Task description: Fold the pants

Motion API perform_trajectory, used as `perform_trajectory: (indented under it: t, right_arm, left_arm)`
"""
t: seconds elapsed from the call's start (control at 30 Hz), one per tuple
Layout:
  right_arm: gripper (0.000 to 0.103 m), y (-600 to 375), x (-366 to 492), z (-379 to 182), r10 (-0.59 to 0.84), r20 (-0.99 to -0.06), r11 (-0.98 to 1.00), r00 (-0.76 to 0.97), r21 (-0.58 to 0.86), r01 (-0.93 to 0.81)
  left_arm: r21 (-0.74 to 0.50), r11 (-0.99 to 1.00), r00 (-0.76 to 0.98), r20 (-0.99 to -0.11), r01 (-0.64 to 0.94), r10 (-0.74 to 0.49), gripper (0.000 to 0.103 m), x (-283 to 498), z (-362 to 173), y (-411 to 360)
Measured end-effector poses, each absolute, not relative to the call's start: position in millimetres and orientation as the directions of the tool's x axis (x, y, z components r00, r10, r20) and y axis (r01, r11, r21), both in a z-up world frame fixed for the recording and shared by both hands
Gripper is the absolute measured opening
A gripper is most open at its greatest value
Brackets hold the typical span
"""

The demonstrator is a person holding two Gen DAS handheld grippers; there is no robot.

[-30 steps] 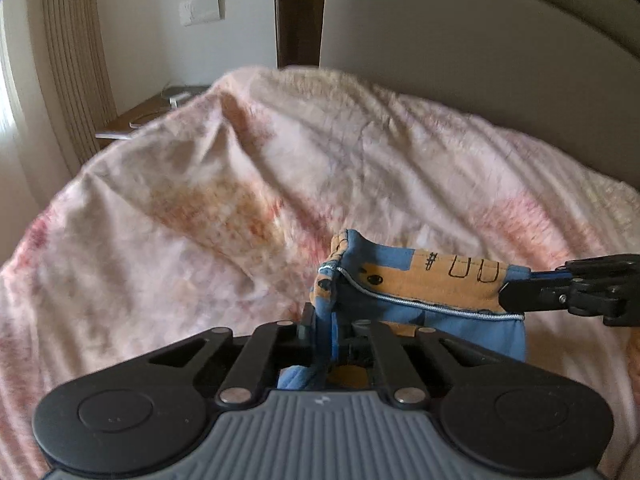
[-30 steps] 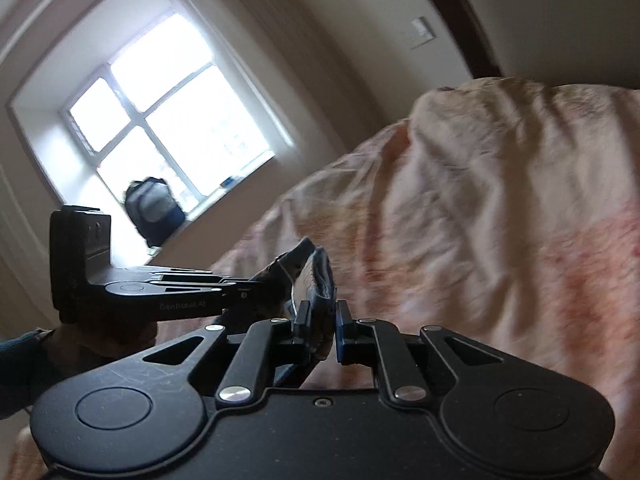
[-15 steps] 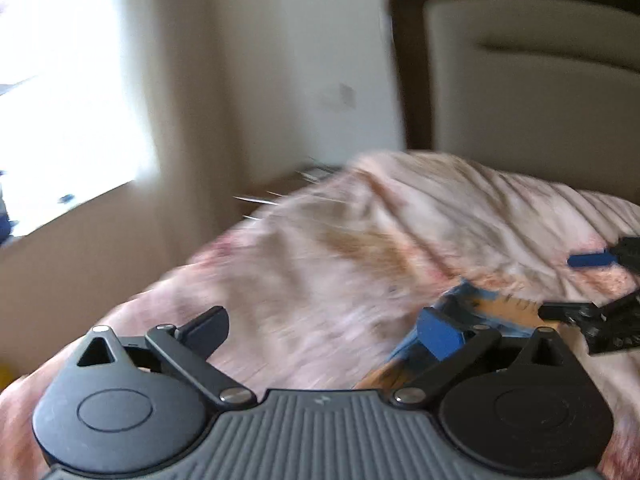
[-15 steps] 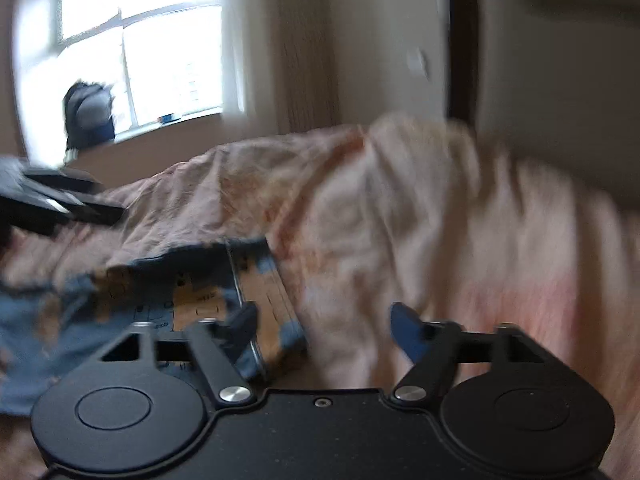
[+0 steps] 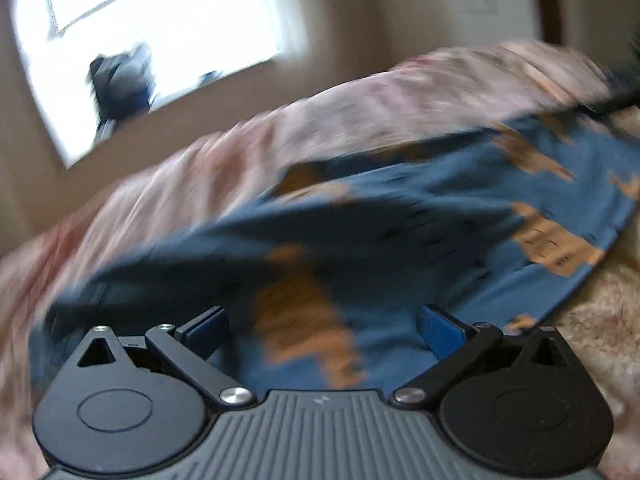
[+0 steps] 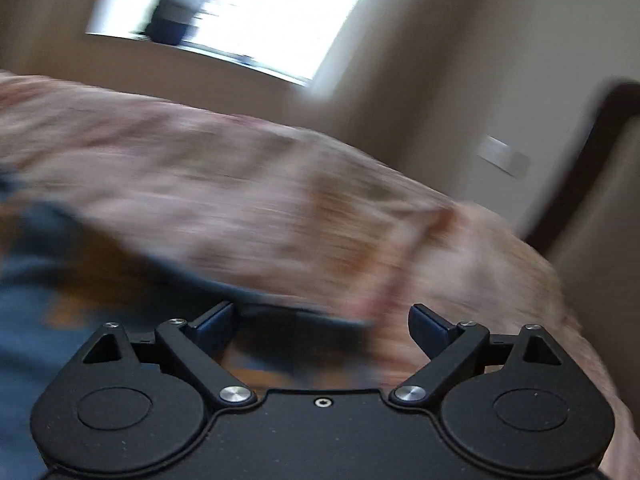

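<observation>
I am holding my left gripper [image 5: 322, 330] and right gripper [image 6: 320, 326] spread wide, gripping nothing — the pants [image 5: 420, 224] are lying across the pink bedspread [image 5: 360, 112], window [image 5: 160, 20] glaring at eleven o'clock.

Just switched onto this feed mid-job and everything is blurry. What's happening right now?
A person is folding blue fabric pants with orange patches on a bed covered by a pink mottled blanket, using a two-finger tool in each hand. Both the left tool and the right tool are open, gripping nothing. The pants lie spread on the blanket beyond the left tool. Both views are motion-blurred, so fold details are unclear.
</observation>
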State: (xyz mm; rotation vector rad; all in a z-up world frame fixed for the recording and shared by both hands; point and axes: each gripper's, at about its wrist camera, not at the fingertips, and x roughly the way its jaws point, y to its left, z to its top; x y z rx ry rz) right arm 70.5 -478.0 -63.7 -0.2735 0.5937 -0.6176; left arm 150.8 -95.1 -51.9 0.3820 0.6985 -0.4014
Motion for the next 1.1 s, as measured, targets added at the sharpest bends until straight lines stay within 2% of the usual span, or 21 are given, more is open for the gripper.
perform_trajectory:
  t: [0.1,0.23,0.33,0.43,0.47,0.5,0.57,0.6,0.7,0.8,0.9,0.97,1.0,1.1]
  right_arm:
    - [0.095,-471,53,-50,-0.636,-0.399,0.769,0.660,-0.401,0.498]
    - [0.101,-416,40,-47,-0.528,-0.382,0.833,0.759,-0.408,0.374]
    - [0.102,-346,42,-66,-0.340,-0.437,0.915,0.833,-0.359,0.186]
    - [0.102,-335,60,-94,-0.363,-0.509,0.894,0.780,-0.425,0.139]
    - [0.102,-346,64,-94,-0.356,-0.527,0.911,0.772,-0.378,0.162]
    - [0.102,-360,66,-89,-0.365,-0.548,0.924,0.752,-0.315,0.218]
    - [0.102,-368,68,-82,-0.393,-0.556,0.918,0.732,-0.284,0.278]
    - [0.101,-372,67,-62,-0.452,-0.510,0.891,0.732,-0.294,0.345]
    - [0.102,-355,80,-21,-0.332,-0.477,0.928,0.814,-0.321,0.191]
    - [0.102,-325,122,23,-0.118,-0.565,0.962,0.817,-0.269,-0.047]
    - [0.102,-278,181,57,0.067,-0.694,0.956,0.717,-0.161,-0.245]
    - [0.102,-233,228,57,0.100,-0.806,0.927,0.583,-0.137,-0.349]
    - [0.102,-213,246,53,0.102,-0.834,0.915,0.542,-0.136,-0.381]
    - [0.102,-159,283,37,0.220,-0.848,0.888,0.483,-0.031,-0.458]
  left_arm:
    - [0.112,0.921,0.687,-0.701,0.374,-0.193,0.103,155,-34,-65]
    - [-0.022,0.969,0.677,-0.711,0.248,-0.189,0.103,155,-25,-35]
    - [-0.116,0.978,0.650,-0.732,0.174,-0.202,0.103,151,-30,-11]
    - [-0.137,0.988,0.664,-0.732,0.076,-0.153,0.103,141,-33,13]
    - [-0.148,0.988,0.664,-0.734,0.050,-0.143,0.103,138,-34,20]
    - [-0.169,0.985,0.667,-0.732,0.022,-0.140,0.103,132,-35,29]
    - [-0.216,0.975,0.679,-0.722,-0.041,-0.131,0.103,124,-36,50]
    - [-0.237,0.968,0.683,-0.721,-0.079,-0.121,0.103,121,-36,58]
    - [-0.317,0.932,0.698,-0.708,-0.176,-0.109,0.103,125,-36,82]
    - [-0.397,0.882,0.708,-0.698,-0.253,-0.111,0.103,130,-44,100]
    - [-0.421,0.868,0.713,-0.691,-0.265,-0.118,0.103,133,-48,103]
    - [-0.430,0.868,0.726,-0.676,-0.247,-0.129,0.103,136,-48,103]
    - [-0.437,0.867,0.730,-0.669,-0.239,-0.136,0.103,137,-49,103]
    - [-0.458,0.857,0.743,-0.653,-0.236,-0.144,0.103,140,-50,105]
